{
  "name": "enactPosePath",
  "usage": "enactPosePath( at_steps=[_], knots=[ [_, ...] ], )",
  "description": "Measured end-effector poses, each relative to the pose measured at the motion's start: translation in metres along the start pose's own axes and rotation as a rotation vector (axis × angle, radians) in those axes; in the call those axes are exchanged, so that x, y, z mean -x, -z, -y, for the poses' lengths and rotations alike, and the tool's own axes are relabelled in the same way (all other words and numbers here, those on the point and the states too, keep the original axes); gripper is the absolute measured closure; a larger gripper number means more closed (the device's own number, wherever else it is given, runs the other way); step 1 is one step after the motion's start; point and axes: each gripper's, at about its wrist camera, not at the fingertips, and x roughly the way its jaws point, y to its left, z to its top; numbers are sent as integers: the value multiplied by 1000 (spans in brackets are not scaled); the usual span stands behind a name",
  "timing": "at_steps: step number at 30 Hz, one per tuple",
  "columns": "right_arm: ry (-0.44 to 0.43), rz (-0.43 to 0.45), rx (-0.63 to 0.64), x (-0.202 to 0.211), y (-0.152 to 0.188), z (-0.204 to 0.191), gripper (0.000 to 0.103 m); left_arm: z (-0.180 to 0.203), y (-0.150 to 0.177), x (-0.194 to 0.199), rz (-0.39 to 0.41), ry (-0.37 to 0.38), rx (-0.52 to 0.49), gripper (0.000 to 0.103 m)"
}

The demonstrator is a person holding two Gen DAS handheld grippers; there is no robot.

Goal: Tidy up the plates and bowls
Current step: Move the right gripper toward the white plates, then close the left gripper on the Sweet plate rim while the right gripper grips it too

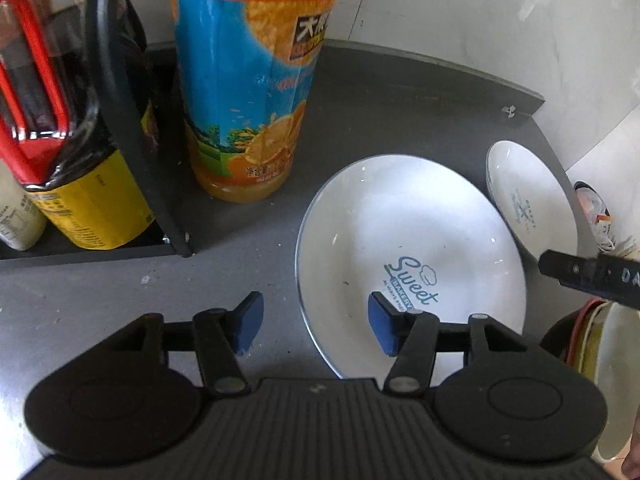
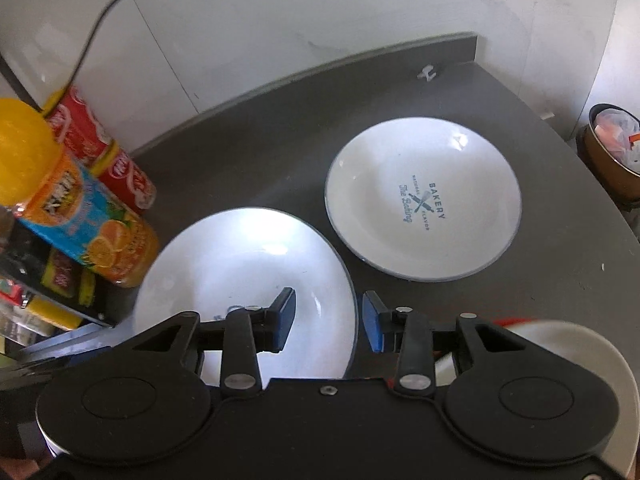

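Blue-padded fingers of the right gripper (image 2: 328, 322) stand apart, empty, straddling the right rim of the white "Sweet" plate (image 2: 244, 276) at lower centre; the second white "Bakery" plate (image 2: 424, 196) lies beyond, upper right, on the dark grey surface (image 2: 280, 140). Left gripper (image 1: 316, 320), likewise spread, straddles the same plate's left rim.

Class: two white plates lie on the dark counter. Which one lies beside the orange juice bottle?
The Sweet plate, printed "Sweet", next to the orange juice bottle. The Bakery plate, with its crossed-utensils print, lies farther away.
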Motion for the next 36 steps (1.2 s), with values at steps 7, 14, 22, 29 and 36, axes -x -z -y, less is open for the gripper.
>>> enactPosePath(
  at_steps=[7, 14, 22, 29, 36],
  knots=[
    [71, -103, 20, -35, -13, -1, 64, 1, -5, -20, -24, -16, -5, 57],
    [70, -167, 12, -59, -23, -2, 64, -4, -10, -28, -39, 2, 34, 75],
    [68, -224, -3, -75, -26, 2, 67, -7, -14, -35, -59, 4, 42, 88],
    [38, -252, 3, -80, -28, 1, 75, -12, -15, -33, -59, 11, 63, 89],
    [41, -245, 29, -81, -28, -2, 77, -20, -14, -30, -61, 18, 92, 91]
  ],
)
